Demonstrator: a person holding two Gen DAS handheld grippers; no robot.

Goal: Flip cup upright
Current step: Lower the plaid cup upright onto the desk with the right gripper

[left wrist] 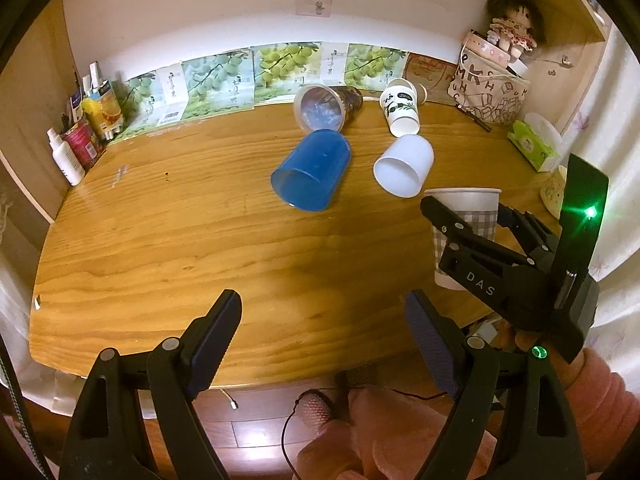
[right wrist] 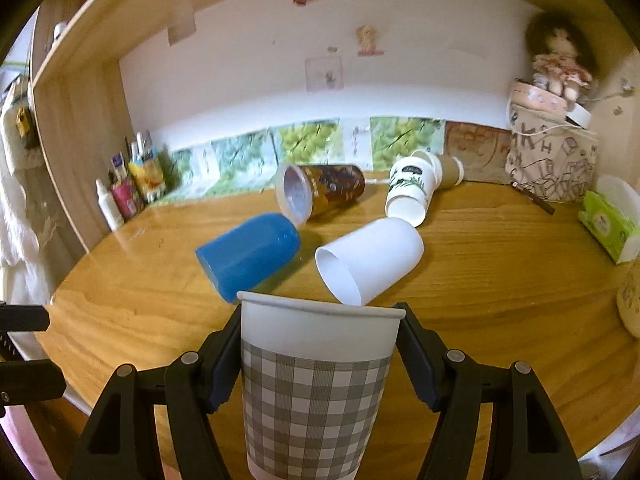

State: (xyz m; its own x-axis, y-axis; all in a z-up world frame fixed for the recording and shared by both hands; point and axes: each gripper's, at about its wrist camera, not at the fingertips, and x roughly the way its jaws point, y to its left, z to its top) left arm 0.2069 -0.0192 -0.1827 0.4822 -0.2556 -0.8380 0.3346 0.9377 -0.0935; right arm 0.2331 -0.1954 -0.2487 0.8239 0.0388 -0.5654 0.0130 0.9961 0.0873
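A grey-checked paper cup (right wrist: pixel 314 384) stands upright, mouth up, between the fingers of my right gripper (right wrist: pixel 320 360), which is shut on it near the table's front right. It also shows in the left wrist view (left wrist: pixel 466 216), with the right gripper (left wrist: pixel 464 220) around it. My left gripper (left wrist: pixel 324 340) is open and empty over the table's front edge. A blue cup (left wrist: pixel 314 168), a white cup (left wrist: pixel 406 164), a brown cup with a clear lid (left wrist: pixel 326 106) and a panda cup (left wrist: pixel 400 108) lie on their sides mid-table.
The wooden table (left wrist: pixel 180 240) sits in an alcove. Bottles and cans (left wrist: pixel 80 132) stand at the back left. A patterned bag with a doll (left wrist: pixel 492 88) and a green tissue pack (left wrist: pixel 534 146) are at the back right. A round container (right wrist: pixel 630 292) is at the right edge.
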